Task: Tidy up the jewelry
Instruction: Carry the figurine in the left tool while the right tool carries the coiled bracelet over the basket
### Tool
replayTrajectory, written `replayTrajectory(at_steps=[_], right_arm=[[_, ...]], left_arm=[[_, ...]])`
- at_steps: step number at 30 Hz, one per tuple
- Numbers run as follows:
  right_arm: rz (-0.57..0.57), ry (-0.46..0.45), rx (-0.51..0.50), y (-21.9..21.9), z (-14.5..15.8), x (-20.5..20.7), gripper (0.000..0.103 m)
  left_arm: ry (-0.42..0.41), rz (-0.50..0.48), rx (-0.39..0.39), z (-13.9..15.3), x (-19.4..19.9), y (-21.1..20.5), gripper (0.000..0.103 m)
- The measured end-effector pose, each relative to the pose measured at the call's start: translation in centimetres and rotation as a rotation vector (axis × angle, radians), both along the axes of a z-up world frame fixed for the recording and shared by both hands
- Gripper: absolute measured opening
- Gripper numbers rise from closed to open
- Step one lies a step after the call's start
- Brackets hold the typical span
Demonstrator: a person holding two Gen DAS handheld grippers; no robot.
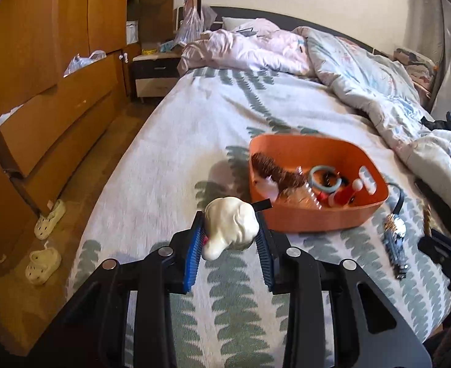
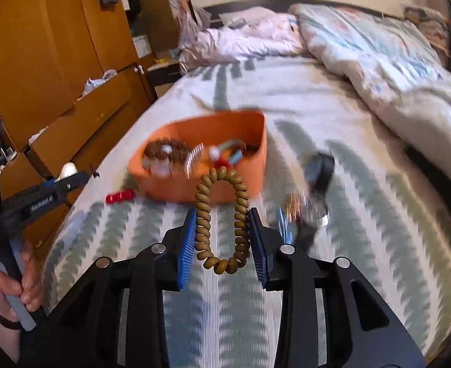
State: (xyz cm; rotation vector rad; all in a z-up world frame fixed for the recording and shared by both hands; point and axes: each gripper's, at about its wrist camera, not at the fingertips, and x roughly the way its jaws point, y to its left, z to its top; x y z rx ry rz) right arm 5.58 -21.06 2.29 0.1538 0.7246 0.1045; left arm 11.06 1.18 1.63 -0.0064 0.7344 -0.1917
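One cream hair clip (image 1: 231, 227) is clamped in the left gripper (image 1: 230, 239), one spiral hair tie (image 2: 222, 220) in the right gripper (image 2: 222, 233), both tilted down before one orange bin (image 1: 317, 214).

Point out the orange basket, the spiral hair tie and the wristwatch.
Basket (image 1: 314, 150): left wrist view, far rim.
Hair tie (image 2: 202, 211): right wrist view, left side of the coil.
Wristwatch (image 1: 395, 227): left wrist view, metal case.
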Motion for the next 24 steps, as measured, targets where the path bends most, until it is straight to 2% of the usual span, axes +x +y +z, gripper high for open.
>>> replayTrajectory(at_steps=[7, 14, 18, 24], right_arm=[[0.033, -0.006, -0.024, -0.2, 1.7, 5.3, 0.034], [0.063, 0.039, -0.014, -0.6, 1.0, 11.3, 0.034], [0.076, 0.047, 0.000, -0.4, 0.3, 13.1, 0.034], [0.072, 0.080, -0.008, -0.7, -1.5, 14.6, 0.034]], left_arm=[[-0.024, -0.034, 0.005, 2.0, 2.1, -1.7, 0.034], [-0.016, -0.075, 0.042, 2.7, 6.4, -4.8, 0.034], [-0.004, -0.107, 0.051, 2.2, 8.3, -6.4, 0.034], [0.056, -0.138, 0.059, -0.3, 10.0, -8.1, 0.034]])
